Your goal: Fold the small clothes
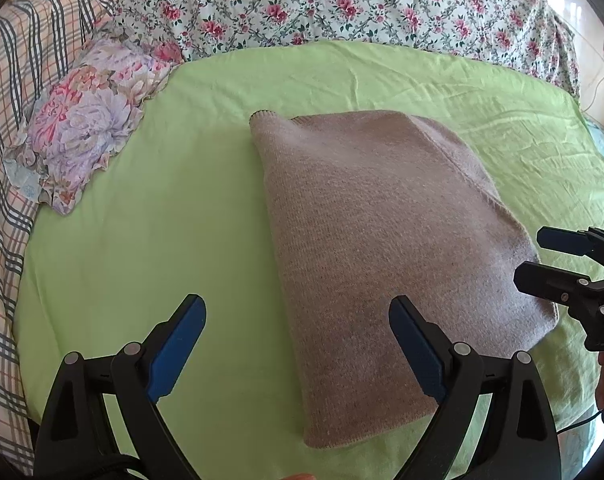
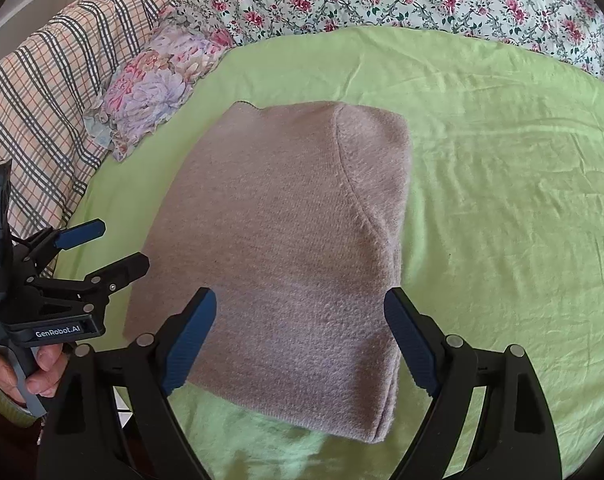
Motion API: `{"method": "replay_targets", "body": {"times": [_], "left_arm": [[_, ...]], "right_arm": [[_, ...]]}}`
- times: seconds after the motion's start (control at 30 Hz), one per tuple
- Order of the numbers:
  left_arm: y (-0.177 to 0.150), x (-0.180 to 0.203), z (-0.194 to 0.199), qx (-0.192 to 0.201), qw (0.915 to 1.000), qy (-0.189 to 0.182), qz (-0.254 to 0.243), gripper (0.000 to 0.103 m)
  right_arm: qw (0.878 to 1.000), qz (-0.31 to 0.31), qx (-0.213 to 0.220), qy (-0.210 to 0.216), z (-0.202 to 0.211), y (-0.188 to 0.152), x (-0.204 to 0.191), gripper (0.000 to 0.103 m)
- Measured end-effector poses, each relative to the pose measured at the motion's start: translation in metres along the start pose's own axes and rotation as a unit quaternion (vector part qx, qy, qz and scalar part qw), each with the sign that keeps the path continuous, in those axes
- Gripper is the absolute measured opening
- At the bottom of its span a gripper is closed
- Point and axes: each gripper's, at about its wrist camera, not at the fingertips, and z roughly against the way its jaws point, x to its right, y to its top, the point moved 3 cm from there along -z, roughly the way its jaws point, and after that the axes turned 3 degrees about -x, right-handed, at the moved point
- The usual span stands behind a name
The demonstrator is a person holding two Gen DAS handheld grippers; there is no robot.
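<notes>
A pinkish-beige knit sweater (image 1: pixel 382 248) lies folded into a rectangle on the light green sheet (image 1: pixel 141 220); it also shows in the right wrist view (image 2: pixel 293 248). My left gripper (image 1: pixel 297 312) is open and empty, held above the sweater's near left edge; it also shows at the left of the right wrist view (image 2: pixel 113 248). My right gripper (image 2: pixel 299 304) is open and empty over the sweater's near end; it also shows at the right edge of the left wrist view (image 1: pixel 530 258).
A floral pillow (image 1: pixel 85 120) lies at the left of the sheet. A plaid quilt (image 1: pixel 5 120) is bunched along the left side and a rose-print quilt (image 1: pixel 322 0) along the back. Green sheet (image 2: pixel 502 200) stretches to the sweater's right.
</notes>
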Motion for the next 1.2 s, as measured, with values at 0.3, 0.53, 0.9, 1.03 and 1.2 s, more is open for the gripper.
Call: {"method": "replay_targets", "body": {"times": [0.3, 0.53, 0.9, 1.03, 1.2], "left_arm": [[-0.002, 0.003, 0.01, 0.012, 0.9999, 0.0, -0.002, 0.094], [-0.005, 0.005, 0.01, 0.013, 0.9999, -0.003, -0.005, 0.094], [-0.003, 0.006, 0.012, 0.019, 0.9998, -0.004, -0.01, 0.095], [-0.003, 0.007, 0.013, 0.021, 0.9997, -0.002, -0.01, 0.095], [-0.003, 0.008, 0.013, 0.022, 0.9997, -0.003, -0.009, 0.095]], "right_arm": [[1.0, 0.006, 0.01, -0.005, 0.005, -0.002, -0.004, 0.086], [1.0, 0.005, 0.009, -0.004, 0.005, -0.001, -0.001, 0.086], [1.0, 0.008, 0.012, 0.0, 0.006, 0.004, -0.001, 0.086], [1.0, 0.008, 0.013, 0.0, 0.007, 0.005, -0.002, 0.086], [1.0, 0.008, 0.014, 0.0, 0.007, 0.006, -0.004, 0.086]]}}
